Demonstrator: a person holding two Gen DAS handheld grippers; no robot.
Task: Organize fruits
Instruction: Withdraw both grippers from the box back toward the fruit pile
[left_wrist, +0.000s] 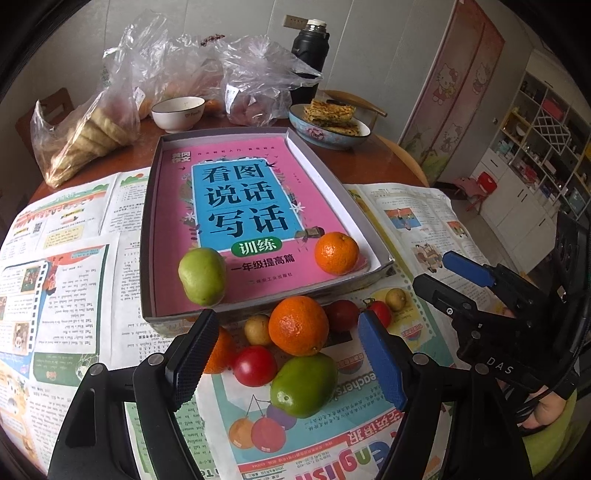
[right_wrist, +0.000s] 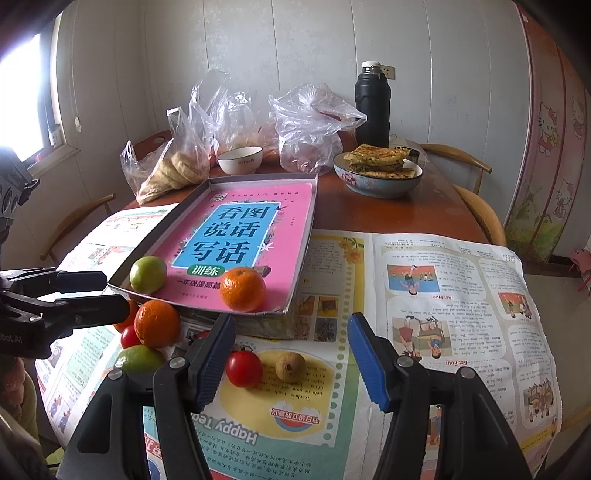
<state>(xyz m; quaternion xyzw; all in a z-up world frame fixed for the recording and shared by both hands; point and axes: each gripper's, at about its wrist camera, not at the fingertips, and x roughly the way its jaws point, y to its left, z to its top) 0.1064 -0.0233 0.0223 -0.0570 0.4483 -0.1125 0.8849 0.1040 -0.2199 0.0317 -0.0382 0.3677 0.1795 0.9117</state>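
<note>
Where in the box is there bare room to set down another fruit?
Inside the box, the stretch between the green fruit and the orange is free, and so is the whole far half. The crowded spot is the fruit pile on the newspaper before the box.

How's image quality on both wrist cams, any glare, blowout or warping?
Left wrist view: even light, sharp, strong fisheye bending of the tray edges, dark vignette at the corners. Right wrist view: window at upper left blown out white, newspaper readable, same barrel distortion, soft shadow under the tomato.
</note>
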